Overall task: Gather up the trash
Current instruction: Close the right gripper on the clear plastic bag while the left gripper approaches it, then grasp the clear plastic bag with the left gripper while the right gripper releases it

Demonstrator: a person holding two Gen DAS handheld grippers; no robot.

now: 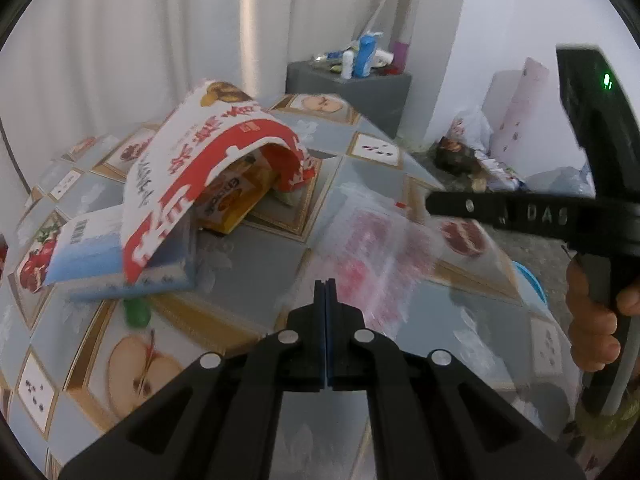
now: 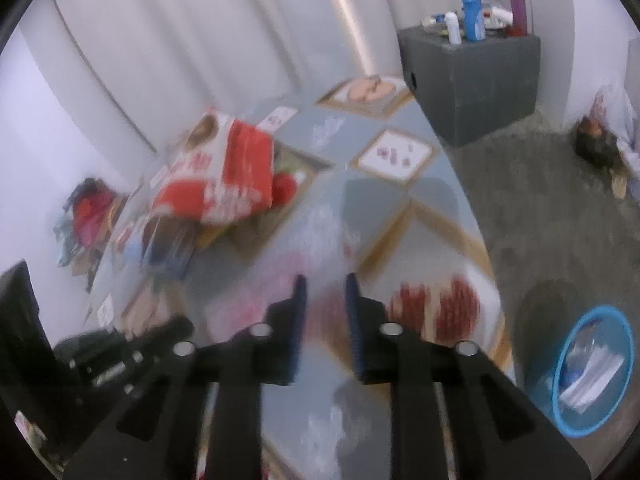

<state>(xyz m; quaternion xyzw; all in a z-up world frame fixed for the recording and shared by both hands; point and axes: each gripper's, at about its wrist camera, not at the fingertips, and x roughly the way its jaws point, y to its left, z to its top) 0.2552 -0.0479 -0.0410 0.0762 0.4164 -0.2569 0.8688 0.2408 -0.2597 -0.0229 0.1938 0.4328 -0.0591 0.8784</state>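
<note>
Trash lies on the desk (image 1: 248,264) in two lots: a clear plastic wrapper (image 1: 372,240) with pink print, flat on the cloth, and beyond it to the left a heap made of a curled red-and-white wrapper (image 1: 208,160), a blue-and-white box (image 1: 92,252) and an orange packet (image 1: 232,204) tucked beneath. The left gripper (image 1: 325,284) has its jaws pressed together with nothing visibly between them, its tip at the near edge of the clear wrapper. The right gripper (image 2: 323,292) hovers over that same wrapper with jaws parted and empty; blur hides whether they touch it. The step in hand looks like picking up the clear wrapper. Next, the right jaws need to drop onto its edge, pinch the thin film, and carry it to the blue bin (image 2: 592,368) on the floor right of the desk.
</note>
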